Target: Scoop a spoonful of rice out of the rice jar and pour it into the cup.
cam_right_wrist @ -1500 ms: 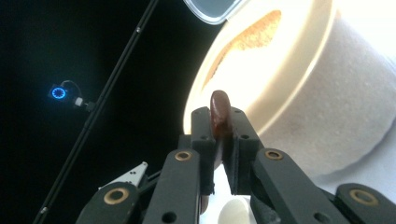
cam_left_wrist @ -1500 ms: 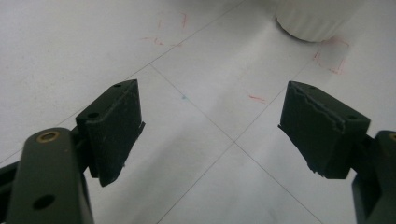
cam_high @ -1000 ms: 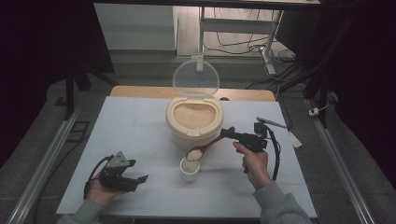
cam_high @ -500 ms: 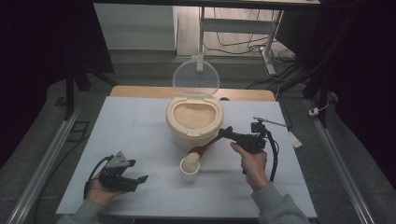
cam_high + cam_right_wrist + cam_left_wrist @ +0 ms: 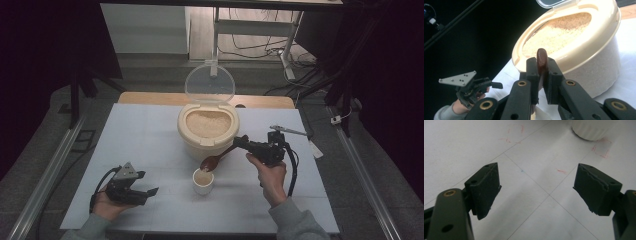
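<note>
The right gripper (image 5: 241, 141) is clenched on the handle of a brown wooden spoon (image 5: 218, 156), which slants down from its jaws so that the bowl hangs just above the small white cup (image 5: 203, 181), itself standing on the counter (image 5: 150, 140) just in front of the cream rice container (image 5: 208, 127). In the right gripper view the spoon's handle end (image 5: 542, 60) pokes up between the closed jaws, with the container's grain-filled opening right behind. The left gripper (image 5: 142, 192) rests released, jaws spread wide with nothing between them, well to the left of the cup.
</note>
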Demonstrator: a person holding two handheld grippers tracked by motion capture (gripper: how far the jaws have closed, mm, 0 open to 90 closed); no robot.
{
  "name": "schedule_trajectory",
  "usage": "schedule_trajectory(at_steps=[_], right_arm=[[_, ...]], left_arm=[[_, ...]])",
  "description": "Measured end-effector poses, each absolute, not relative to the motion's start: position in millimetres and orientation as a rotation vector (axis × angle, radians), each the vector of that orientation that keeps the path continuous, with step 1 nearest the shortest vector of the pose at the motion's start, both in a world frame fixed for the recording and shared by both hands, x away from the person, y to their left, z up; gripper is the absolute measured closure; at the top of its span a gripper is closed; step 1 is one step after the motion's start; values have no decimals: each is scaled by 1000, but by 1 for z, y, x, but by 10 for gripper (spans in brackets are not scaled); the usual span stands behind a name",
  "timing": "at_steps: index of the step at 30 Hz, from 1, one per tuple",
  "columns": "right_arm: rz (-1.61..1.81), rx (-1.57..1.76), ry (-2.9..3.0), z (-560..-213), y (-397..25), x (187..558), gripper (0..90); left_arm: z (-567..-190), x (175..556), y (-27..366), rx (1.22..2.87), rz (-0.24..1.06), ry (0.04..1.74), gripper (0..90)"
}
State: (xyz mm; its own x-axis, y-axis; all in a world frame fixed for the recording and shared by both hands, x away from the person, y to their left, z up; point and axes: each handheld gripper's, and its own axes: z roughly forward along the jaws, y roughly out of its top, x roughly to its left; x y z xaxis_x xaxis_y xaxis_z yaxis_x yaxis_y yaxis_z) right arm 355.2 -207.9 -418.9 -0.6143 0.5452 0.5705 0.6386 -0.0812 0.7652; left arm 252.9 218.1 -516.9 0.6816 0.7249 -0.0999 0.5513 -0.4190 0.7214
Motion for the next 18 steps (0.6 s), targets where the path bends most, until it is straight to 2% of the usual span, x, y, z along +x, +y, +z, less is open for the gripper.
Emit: schedule_trajectory(at_steps=[18], right_arm=[[-1899, -1186, -2196, -405, -207, 341, 831]], left_arm=[[-517, 253, 219, 2130, 299, 976, 207]])
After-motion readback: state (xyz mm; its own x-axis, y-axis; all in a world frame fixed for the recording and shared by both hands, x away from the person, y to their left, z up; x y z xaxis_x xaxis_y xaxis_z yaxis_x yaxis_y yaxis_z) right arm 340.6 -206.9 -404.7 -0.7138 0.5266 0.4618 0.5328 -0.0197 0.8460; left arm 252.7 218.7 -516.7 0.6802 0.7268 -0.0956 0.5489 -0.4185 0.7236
